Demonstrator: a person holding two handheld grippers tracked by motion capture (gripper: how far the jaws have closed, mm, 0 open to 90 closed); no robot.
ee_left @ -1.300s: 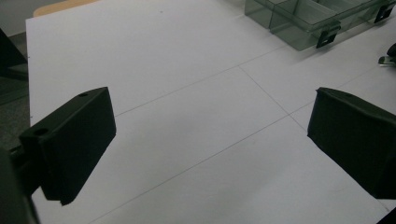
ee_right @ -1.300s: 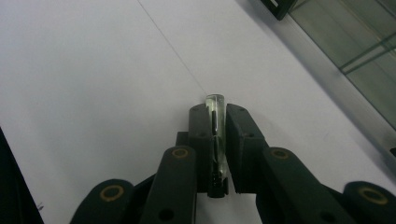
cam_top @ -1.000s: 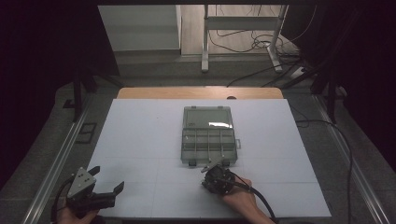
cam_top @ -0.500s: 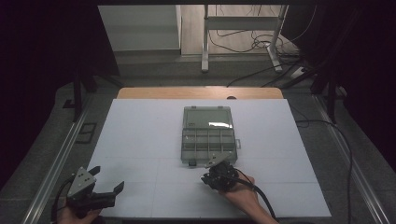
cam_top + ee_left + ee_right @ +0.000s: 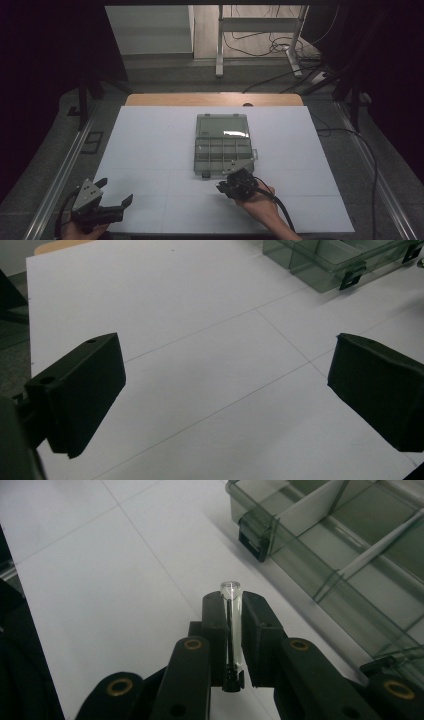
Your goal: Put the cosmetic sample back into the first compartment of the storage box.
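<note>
Since a second before, the right gripper (image 5: 239, 184) had edged slightly toward the near edge of the compartment box (image 5: 223, 148), while the left gripper (image 5: 114, 200) had barely shifted at the table's (image 5: 150, 145) near left corner. The right gripper's jaws were closed on a small clear tube (image 5: 232, 625), held lengthwise between the pads with its rounded end poking past the tips (its dark lower end sat down by the jaw bases). The tube looked empty, though the dim light made that hard to judge. The gripper hovered just beside the box's front latch (image 5: 252, 539). The left gripper's jaws stood wide apart, holding nothing, over bare white tabletop.
</note>
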